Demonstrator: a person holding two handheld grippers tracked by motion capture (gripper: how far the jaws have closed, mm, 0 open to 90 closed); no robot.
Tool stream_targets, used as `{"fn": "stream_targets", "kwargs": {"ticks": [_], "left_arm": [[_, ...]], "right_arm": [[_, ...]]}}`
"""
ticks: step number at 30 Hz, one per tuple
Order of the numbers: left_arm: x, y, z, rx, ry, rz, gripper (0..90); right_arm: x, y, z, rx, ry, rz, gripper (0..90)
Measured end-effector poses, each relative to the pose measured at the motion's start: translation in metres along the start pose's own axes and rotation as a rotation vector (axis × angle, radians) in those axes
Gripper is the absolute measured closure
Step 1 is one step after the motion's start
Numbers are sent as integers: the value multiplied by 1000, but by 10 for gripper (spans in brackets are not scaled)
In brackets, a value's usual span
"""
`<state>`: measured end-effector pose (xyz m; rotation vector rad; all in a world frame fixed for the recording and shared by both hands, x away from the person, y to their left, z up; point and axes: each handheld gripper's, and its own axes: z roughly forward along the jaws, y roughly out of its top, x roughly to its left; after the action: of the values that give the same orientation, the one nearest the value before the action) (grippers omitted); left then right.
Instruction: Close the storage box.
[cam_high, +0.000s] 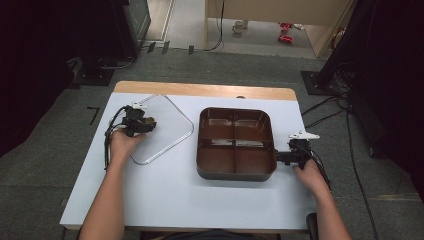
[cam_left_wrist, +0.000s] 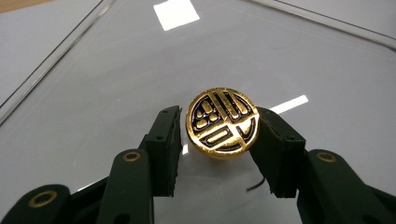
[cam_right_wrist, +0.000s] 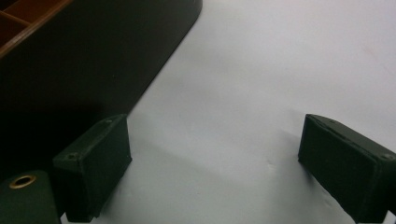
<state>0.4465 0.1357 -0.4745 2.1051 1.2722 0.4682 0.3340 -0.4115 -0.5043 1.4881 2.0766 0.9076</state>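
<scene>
**Left tongs closed around the lid's gold knob**

The clear lid (cam_high: 162, 129) lay flat on the white bench (cam_high: 165, 190), to the left of the brown four-compartment tray (cam_high: 235, 145) and apart from it. In the left gripper view, the left tongs (cam_left_wrist: 219, 135) had come around the round gold-and-black knob (cam_left_wrist: 222, 122) at the lid's centre. The far jaw looked pressed against the knob's edge; the near jaw stood just beside the other edge, and whether it was touching could not be settled from that angle. The grip read as just about made, not yet proven.

The right tongs (cam_right_wrist: 212, 163) sat released, jaws wide, with nothing but bare bench between them, right beside the tray's dark outer wall (cam_right_wrist: 93, 60). In the high view the right tongs (cam_high: 292, 156) rested at the tray's right edge.

As for handling, the lid looked like thin, stiff, transparent plastic: probably light, smooth and prone to scratching or flexing at the rim. The knob seemed the sensible place to take it, being the one raised feature and centred, so the lid should hang level. Its round, glossy edge might slip between flat pads, so a square, firm pinch across the widest part seemed called for. The tray appeared rigid and heavier, unlikely to shift on its own.
</scene>
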Motion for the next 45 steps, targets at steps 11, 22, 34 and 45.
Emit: {"fn": "stream_targets", "kwargs": {"ticks": [11, 22, 34, 45], "left_arm": [[0, 3, -2, 14, -14, -17, 592], [0, 12, -22, 7, -40, -12, 593], [-8, 29, -63, -33, -79, 14, 593], [-21, 43, -86, -72, -138, 29, 594]], "right_arm": [[0, 0, 0, 0, 0, 0, 87], [0, 0, 0, 0, 0, 0, 88], [0, 0, 0, 0, 0, -1, 87], [0, 0, 0, 0, 0, 0, 87]]}}
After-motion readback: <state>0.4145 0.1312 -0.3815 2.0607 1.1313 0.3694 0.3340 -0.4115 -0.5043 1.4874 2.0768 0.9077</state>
